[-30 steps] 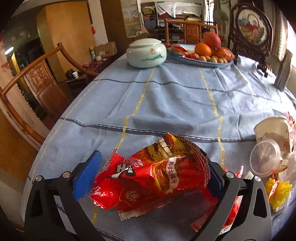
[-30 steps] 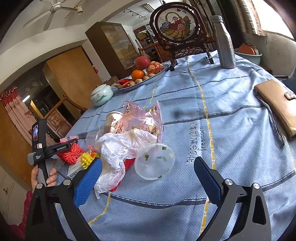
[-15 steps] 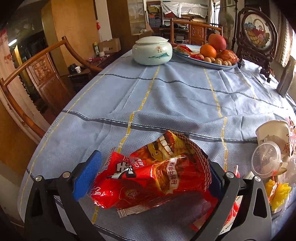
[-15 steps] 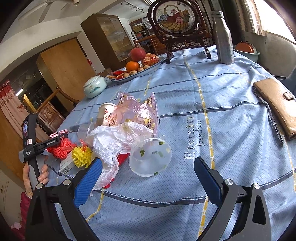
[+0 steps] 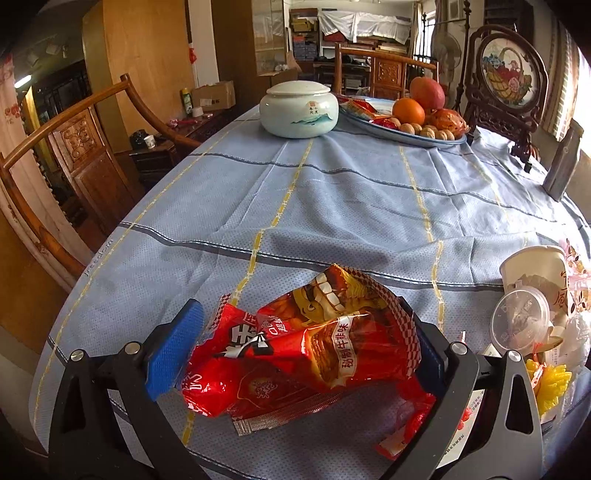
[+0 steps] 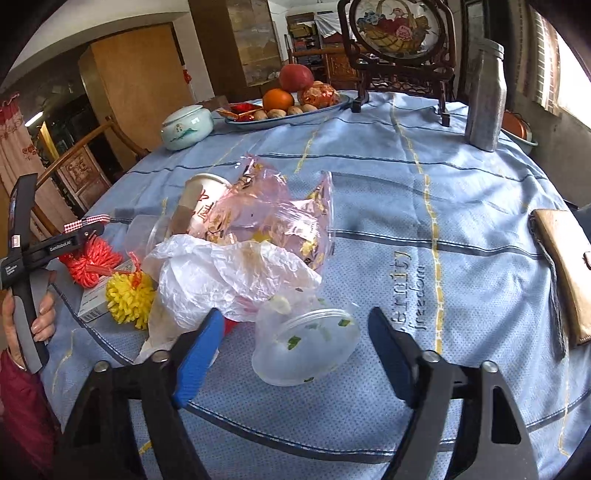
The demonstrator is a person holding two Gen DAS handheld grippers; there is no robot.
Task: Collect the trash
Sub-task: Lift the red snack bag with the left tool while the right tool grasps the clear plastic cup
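In the left wrist view, my left gripper [image 5: 299,345] is open, with crumpled red snack wrappers [image 5: 303,350] lying between its blue pads on the blue tablecloth; whether the pads touch them I cannot tell. In the right wrist view, my right gripper [image 6: 295,349] is open around a clear plastic bowl [image 6: 306,347] with green bits inside. Just beyond the bowl lie a white plastic bag [image 6: 229,273], a pink clear bag [image 6: 273,221] and a paper cup [image 6: 199,199]. The cup also shows in the left wrist view [image 5: 535,269] with a clear lid [image 5: 521,325].
A yellow pompom [image 6: 129,295], red yarn [image 6: 92,262] and a small box [image 6: 96,302] lie at the left edge. A ceramic jar [image 5: 299,109], a fruit plate [image 5: 413,129], a framed screen [image 6: 399,33], a metal bottle [image 6: 484,92] and a tan wallet [image 6: 565,269] stand farther off. A wooden chair [image 5: 74,147] stands left.
My right gripper has moved forward and lower, so the clear bowl now lies between its fingers. My left gripper has tilted its view slightly; the red wrappers stay between its pads.
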